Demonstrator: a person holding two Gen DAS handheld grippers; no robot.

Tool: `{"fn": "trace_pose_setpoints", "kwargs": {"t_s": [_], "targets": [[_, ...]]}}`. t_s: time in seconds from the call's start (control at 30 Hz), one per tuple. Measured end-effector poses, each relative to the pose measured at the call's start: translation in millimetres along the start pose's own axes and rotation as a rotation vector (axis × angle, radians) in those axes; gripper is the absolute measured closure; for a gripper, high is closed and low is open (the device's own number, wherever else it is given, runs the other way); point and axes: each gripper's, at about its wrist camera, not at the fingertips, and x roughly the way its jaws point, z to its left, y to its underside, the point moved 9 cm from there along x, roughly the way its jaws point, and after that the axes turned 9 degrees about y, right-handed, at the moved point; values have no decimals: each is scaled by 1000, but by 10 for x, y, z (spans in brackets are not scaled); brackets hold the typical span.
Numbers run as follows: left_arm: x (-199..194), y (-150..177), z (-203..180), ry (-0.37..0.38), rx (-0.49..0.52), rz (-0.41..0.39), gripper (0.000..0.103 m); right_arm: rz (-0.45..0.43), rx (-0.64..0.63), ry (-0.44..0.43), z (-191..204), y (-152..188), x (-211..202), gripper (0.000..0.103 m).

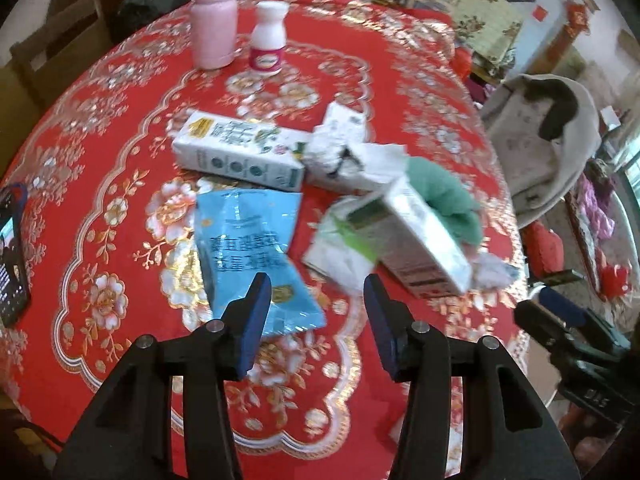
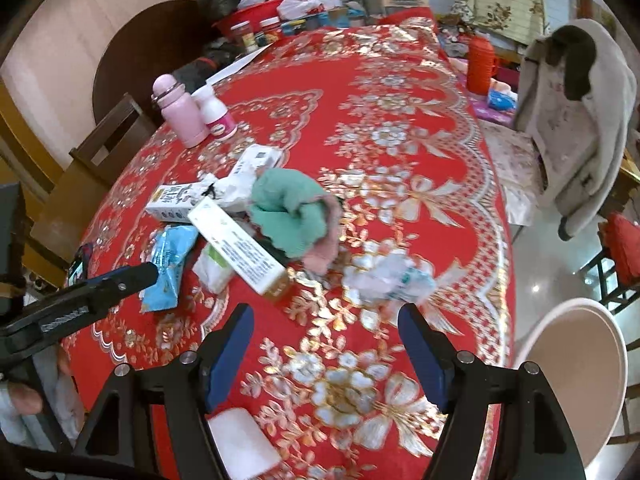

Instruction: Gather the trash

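Trash lies in a heap on the red flowered tablecloth (image 1: 100, 200). It holds a blue snack bag (image 1: 256, 256), a white milk carton (image 1: 240, 152), crumpled white paper (image 1: 344, 148), a second carton (image 1: 416, 236) and a green cloth (image 1: 444, 196). My left gripper (image 1: 316, 284) hangs open just above the bag's near end, with nothing between its fingers. My right gripper (image 2: 326, 312) is open and empty too. It stands just short of a crumpled white and blue wrapper (image 2: 388, 280), which lies right of the second carton (image 2: 240, 248).
A pink bottle (image 1: 212, 20) and a small white bottle (image 1: 268, 36) stand at the far side. A phone (image 1: 12, 256) lies at the left edge. A chair with a grey coat (image 2: 580, 120) and a white round seat (image 2: 580, 380) stand off the table's right side.
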Motion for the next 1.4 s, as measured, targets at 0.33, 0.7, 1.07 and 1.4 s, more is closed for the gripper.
{"fn": "trace_pose_setpoints", "kwargs": {"t_s": [0.33,0.7,1.07,1.4], "targets": [[278,-65,430,-102,4,56,57,18,-42,66,147,-344,347,31],[47,-87,962,-139,-61,45,57,58,-130,8,555,-336,531,31],[-248,-141,1066,-113,-102,-8,57,17,-115,-70,719,-327,382,31],[-324,-100,1201,-114,-128,-9,57,35,-54,57,364,-549,669,31]]}}
